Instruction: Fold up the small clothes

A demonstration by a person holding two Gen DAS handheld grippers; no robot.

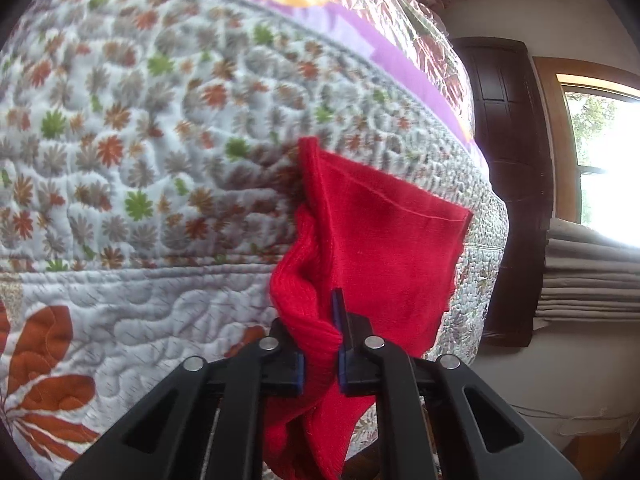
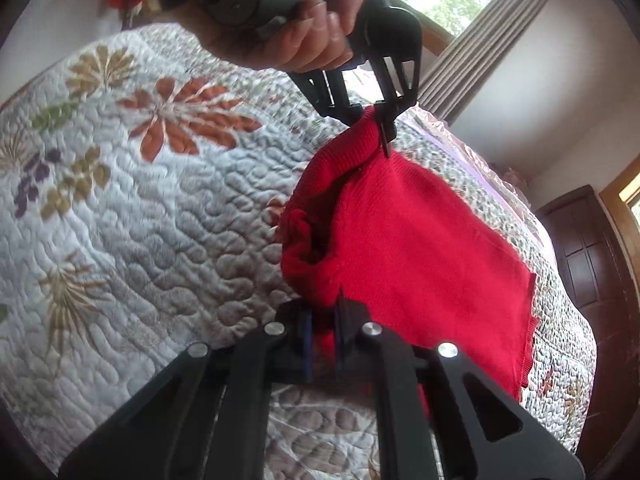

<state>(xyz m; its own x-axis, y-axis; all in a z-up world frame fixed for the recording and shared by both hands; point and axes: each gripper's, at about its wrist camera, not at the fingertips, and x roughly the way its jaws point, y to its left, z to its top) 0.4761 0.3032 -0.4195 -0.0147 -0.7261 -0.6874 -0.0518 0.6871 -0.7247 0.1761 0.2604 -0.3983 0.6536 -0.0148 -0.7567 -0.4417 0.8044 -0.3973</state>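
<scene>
A red knitted garment (image 2: 404,240) hangs stretched between two grippers above a flower-patterned quilt (image 2: 132,216) on a bed. The right gripper (image 2: 322,330), at 6 o'clock in its own view, pinches a bunched edge of the cloth between its jaws. The left gripper (image 2: 378,128), at 12 o'clock in that view and held by a hand (image 2: 304,36), clamps another bunched corner. In the left wrist view the left gripper (image 1: 320,354) grips the cloth (image 1: 376,240), whose free corner points toward 3 o'clock, near a dark wooden cabinet (image 1: 508,184) and a window (image 1: 604,160).
</scene>
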